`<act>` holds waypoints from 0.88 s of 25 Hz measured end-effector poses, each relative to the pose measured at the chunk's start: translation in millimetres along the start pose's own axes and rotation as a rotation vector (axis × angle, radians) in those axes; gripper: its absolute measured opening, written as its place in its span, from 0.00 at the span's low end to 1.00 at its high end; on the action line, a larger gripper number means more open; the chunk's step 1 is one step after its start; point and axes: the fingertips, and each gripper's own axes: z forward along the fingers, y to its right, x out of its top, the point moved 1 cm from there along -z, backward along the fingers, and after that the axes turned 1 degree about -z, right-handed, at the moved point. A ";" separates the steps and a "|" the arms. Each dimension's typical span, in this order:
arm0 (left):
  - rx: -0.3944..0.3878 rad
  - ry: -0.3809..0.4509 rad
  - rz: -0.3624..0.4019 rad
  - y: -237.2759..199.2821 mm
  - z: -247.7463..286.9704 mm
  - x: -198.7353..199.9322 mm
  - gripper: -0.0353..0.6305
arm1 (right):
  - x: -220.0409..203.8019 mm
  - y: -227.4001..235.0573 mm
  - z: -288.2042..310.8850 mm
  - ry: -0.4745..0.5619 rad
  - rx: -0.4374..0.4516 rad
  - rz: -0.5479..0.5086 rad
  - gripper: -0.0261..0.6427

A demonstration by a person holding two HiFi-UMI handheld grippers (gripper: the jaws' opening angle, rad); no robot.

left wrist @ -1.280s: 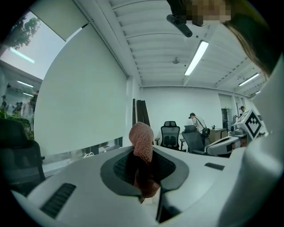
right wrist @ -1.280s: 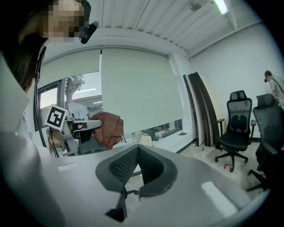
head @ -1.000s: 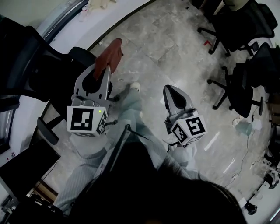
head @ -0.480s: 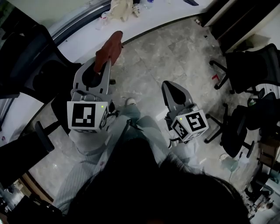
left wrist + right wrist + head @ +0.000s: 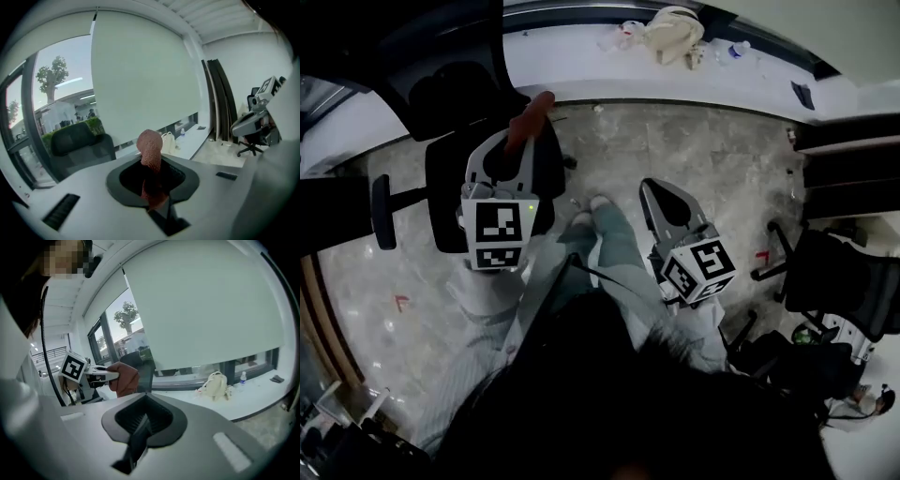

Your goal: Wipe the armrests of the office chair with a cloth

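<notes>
Swung over the chair [image 5: 455, 80], left gripper [image 5: 518, 153] pinches nubbly reddish cloth [image 5: 530, 117].

Grey stone floor [image 5: 703, 159]; white ledge [image 5: 572, 56] under window [image 5: 51, 93], blind [image 5: 140, 79] drawn; cream bag [image 5: 675, 33] on ledge.

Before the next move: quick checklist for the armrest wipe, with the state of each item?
1. Cloth gripped: ok. The left gripper is shut on the cloth, which sticks out past its jaws.
2. Right gripper free: ok. Jaws together, nothing between them.
3. Armrest found: ok. One armrest of the office chair shows left of the left gripper.
4. Cloth on armrest: not ok. They are apart.
5. Second armrest: cannot tell.
</notes>
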 end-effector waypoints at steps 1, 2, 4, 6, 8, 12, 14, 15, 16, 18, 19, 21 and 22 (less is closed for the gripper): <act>0.036 -0.029 -0.013 -7.8 0.3 -8.5 0.14 | 0.6 -1.3 11.8 -0.021 0.043 -0.004 0.04; 0.069 -0.051 -0.029 -13.9 0.1 -15.4 0.14 | 0.1 -3.2 22.3 -0.042 0.086 -0.009 0.04; 0.118 -0.084 -0.061 -21.3 1.0 -26.5 0.14 | -1.1 -7.7 39.2 -0.081 0.166 -0.025 0.04; 0.150 -0.125 -0.057 -26.9 7.1 -37.0 0.14 | -1.6 -12.2 52.0 -0.109 0.230 -0.030 0.04; 0.172 -0.176 -0.012 -33.6 20.4 -47.6 0.14 | -3.7 -15.0 61.2 -0.130 0.276 -0.018 0.04; 0.158 -0.264 0.080 -40.4 74.0 -74.8 0.14 | -20.5 -0.8 70.6 -0.189 0.281 -0.003 0.04; 0.136 -0.308 0.152 -45.9 105.3 -89.4 0.14 | -32.4 9.4 72.0 -0.210 0.251 0.022 0.04; 0.129 -0.334 0.188 -49.9 119.7 -97.2 0.14 | -38.7 12.6 70.8 -0.219 0.241 0.038 0.04; 0.123 -0.363 0.220 -53.5 132.8 -106.1 0.14 | -45.1 14.9 68.6 -0.231 0.236 0.048 0.04; 0.105 -0.426 0.266 -56.4 154.7 -127.9 0.14 | -55.6 19.1 64.1 -0.260 0.226 0.049 0.04; 0.088 -0.459 0.274 -54.4 162.2 -140.7 0.14 | -58.4 21.9 62.8 -0.268 0.221 0.047 0.04; 0.032 -0.533 0.258 -40.8 168.1 -170.5 0.14 | -61.1 28.9 61.1 -0.271 0.209 0.058 0.04; -0.006 -0.575 0.244 -29.2 167.1 -186.3 0.14 | -62.0 32.7 60.4 -0.270 0.204 0.067 0.04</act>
